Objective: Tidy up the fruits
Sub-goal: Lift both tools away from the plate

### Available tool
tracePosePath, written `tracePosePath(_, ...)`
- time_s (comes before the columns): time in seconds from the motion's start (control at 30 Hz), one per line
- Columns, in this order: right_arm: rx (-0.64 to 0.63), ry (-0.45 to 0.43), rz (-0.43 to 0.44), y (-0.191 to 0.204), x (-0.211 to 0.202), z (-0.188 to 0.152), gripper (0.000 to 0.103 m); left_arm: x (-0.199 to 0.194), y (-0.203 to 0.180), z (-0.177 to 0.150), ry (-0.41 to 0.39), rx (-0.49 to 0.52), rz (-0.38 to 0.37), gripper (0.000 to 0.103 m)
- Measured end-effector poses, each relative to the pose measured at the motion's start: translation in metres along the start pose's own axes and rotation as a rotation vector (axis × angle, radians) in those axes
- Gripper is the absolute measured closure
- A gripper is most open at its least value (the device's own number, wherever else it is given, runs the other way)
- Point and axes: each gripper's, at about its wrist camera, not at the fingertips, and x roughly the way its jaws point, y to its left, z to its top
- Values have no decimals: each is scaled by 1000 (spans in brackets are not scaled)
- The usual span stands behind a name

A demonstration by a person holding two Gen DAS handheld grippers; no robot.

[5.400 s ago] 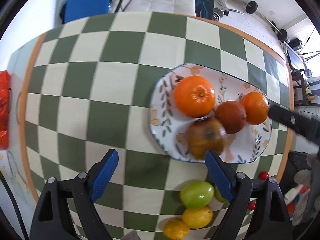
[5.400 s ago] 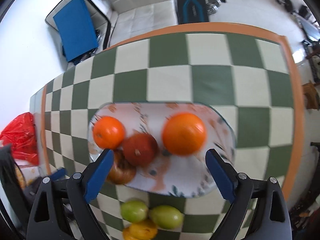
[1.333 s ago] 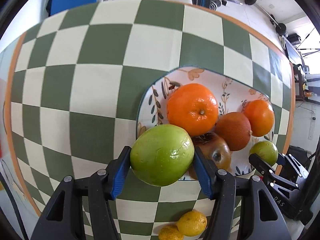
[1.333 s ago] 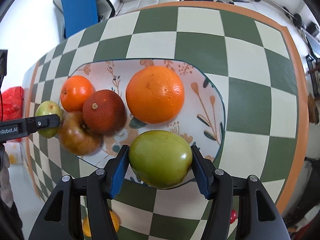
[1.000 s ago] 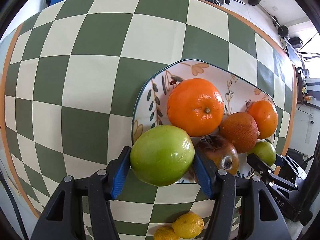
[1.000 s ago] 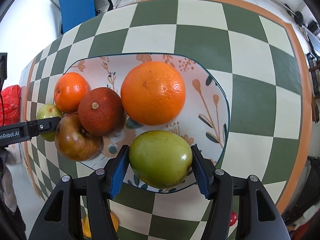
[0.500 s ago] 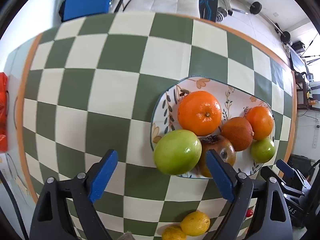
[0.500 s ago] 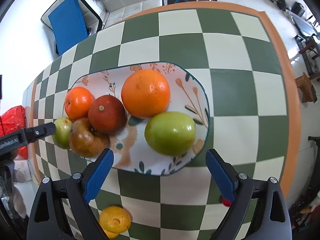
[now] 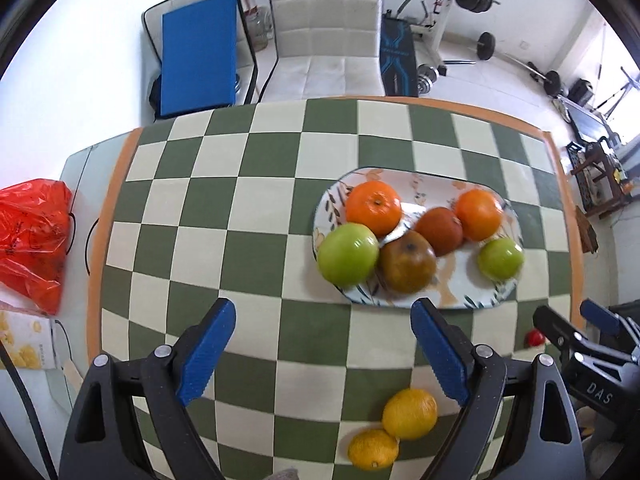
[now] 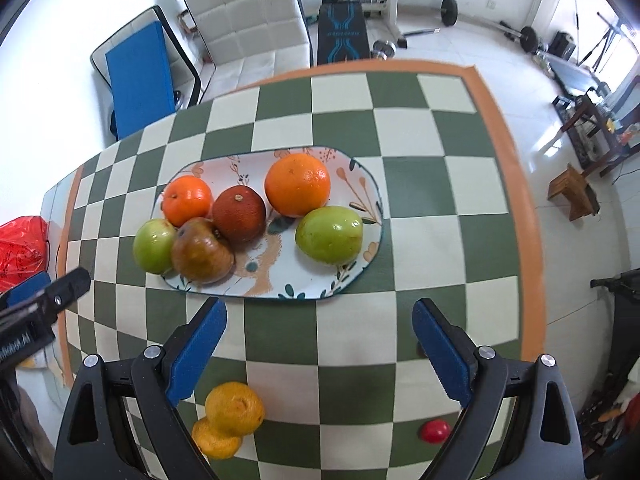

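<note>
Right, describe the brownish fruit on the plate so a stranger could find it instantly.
Start at the oval flowered plate on the checked table. On its near edge, at the crowded end, sits the brownish fruit, touching a small green fruit. It alone is mottled brown-green with a dark spot.

Both green apples now lie on the plate (image 10: 362, 196); my left tongs (image 9: 322, 350) and right tongs (image 10: 320, 348) hang open, pulled back from it.
</note>
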Motion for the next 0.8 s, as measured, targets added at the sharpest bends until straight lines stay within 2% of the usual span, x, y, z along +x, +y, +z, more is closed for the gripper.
tracePosePath(0.4,-27,-129,-22,7,-86,-42,7,-80,-12,-38,-149,52,-8,13)
tracePosePath(0.8,-3,-234,1,8,-157,-70,7,-127,-17,-63,-228,64,-22,13)
